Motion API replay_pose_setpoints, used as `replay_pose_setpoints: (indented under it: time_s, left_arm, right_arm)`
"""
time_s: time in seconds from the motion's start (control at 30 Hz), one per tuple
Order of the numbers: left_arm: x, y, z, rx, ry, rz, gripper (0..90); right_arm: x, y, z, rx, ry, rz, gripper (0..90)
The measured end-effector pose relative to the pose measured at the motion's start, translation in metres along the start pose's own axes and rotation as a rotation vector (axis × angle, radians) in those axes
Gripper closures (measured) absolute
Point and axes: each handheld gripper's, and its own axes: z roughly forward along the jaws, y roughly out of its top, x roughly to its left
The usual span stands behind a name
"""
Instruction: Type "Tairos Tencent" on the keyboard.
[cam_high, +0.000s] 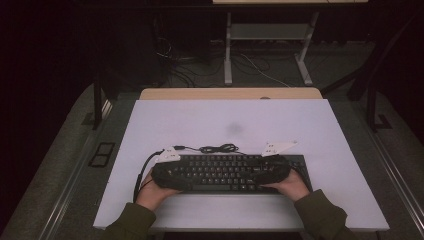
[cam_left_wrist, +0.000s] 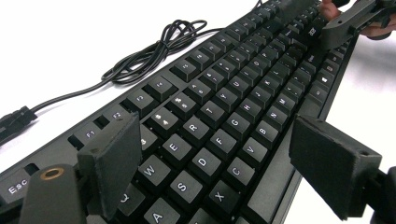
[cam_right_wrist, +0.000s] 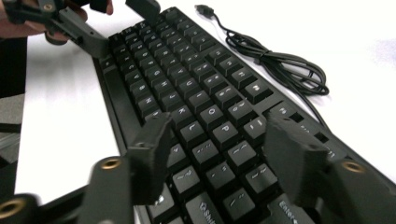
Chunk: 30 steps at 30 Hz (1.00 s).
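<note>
- Black keyboard flat on the white worktop, near the front edge, long side across the high view.
- Thin black cable coiled loosely on the worktop just behind the keyboard, plug end free on the white surface.
- Left gripper over the left end of the keyboard, above the letter keys Q, W, E, A, S, D.
- Fingers of this gripper spread wide, one above the far key rows and one past the front edge; no pad pressed on the keyboard.
- Right gripper over the right end, above the keys around P, L and Enter.
- Fingers here also spread apart, keys visible in the gap, nothing pinched.
- Both grippers low and close over the keys; touching or not, cannot tell.
- Hands in dark green sleeves at the front corners of the keyboard.
- Beyond the worktop, a wooden edge, then dark floor with cables and desk legs.
</note>
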Motion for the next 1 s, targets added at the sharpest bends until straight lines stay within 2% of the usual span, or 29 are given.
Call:
replay_pose_setpoints:
  time_s: [0.37,0.7,0.8,1.0]
  left_arm:
    - [0.000,0.000,-0.003,-0.005,0.003,0.008,16.8]
    - [0.001,0.000,-0.006,-0.006,0.010,0.021,20.3]
    - [0.001,-0.001,-0.007,-0.008,0.020,0.031,23.8]
    - [0.003,-0.003,-0.012,-0.003,0.046,0.038,40.3]
  right_arm:
    - [-0.002,0.007,0.006,-0.064,0.001,0.010,27.6]
    - [-0.004,0.013,0.012,-0.095,0.008,0.017,24.9]
    - [-0.005,0.014,0.015,-0.101,0.008,0.026,24.7]
    - [-0.005,0.012,0.017,-0.095,0.006,0.025,24.7]
